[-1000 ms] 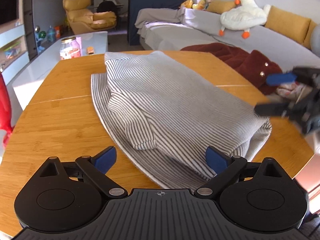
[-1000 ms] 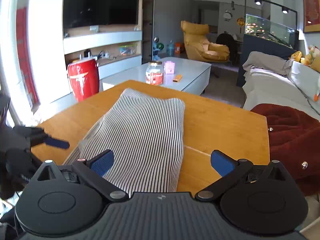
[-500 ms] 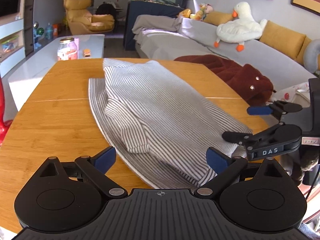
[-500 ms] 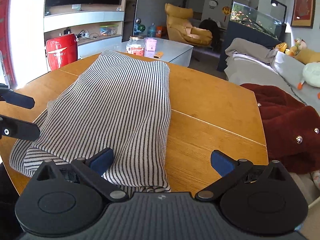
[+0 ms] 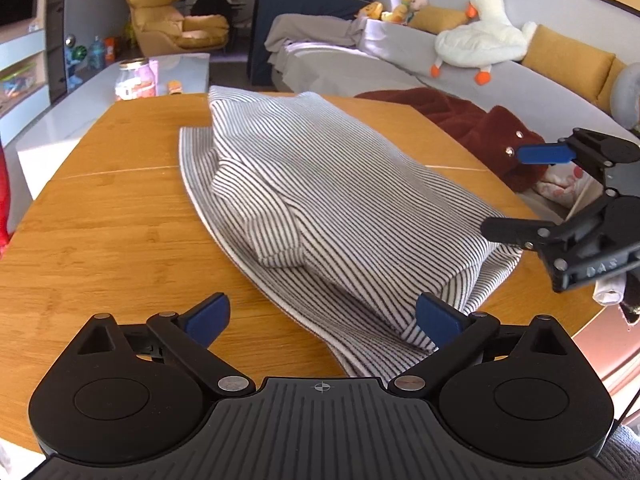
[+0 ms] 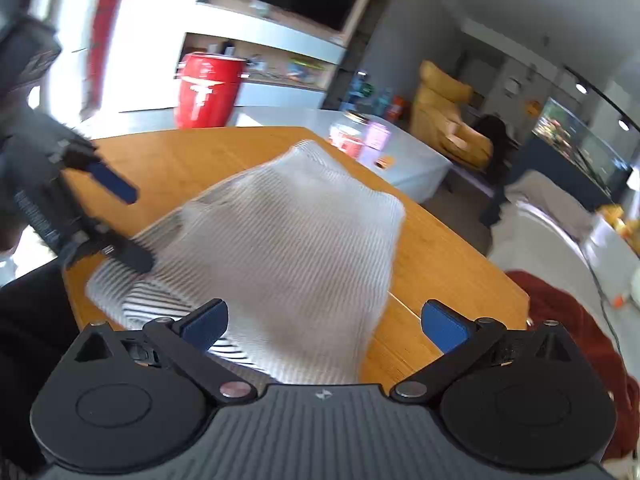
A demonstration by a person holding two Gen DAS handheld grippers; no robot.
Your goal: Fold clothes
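Note:
A grey and white striped garment [image 5: 320, 200] lies partly folded on the round wooden table [image 5: 100, 220], its near hem hanging toward the table's front edge. It also shows, blurred, in the right wrist view [image 6: 288, 248]. My left gripper [image 5: 322, 318] is open, just above the garment's near hem, holding nothing. My right gripper [image 6: 324, 320] is open over the garment's near right corner. In the left wrist view the right gripper [image 5: 516, 192] stands open at the garment's right corner. In the right wrist view the left gripper [image 6: 132, 228] stands open at the left.
A dark red fleece garment [image 5: 480, 128] lies off the table's far right edge, by the grey sofa [image 5: 360, 68]. A white coffee table [image 5: 100, 96] with a jar [image 5: 134, 84] stands behind. A red drum [image 6: 208, 88] stands at the left.
The right wrist view has swung and blurred as the right gripper moved and tilted. The left gripper shifted slightly nearer the hem. Both grippers stay open.

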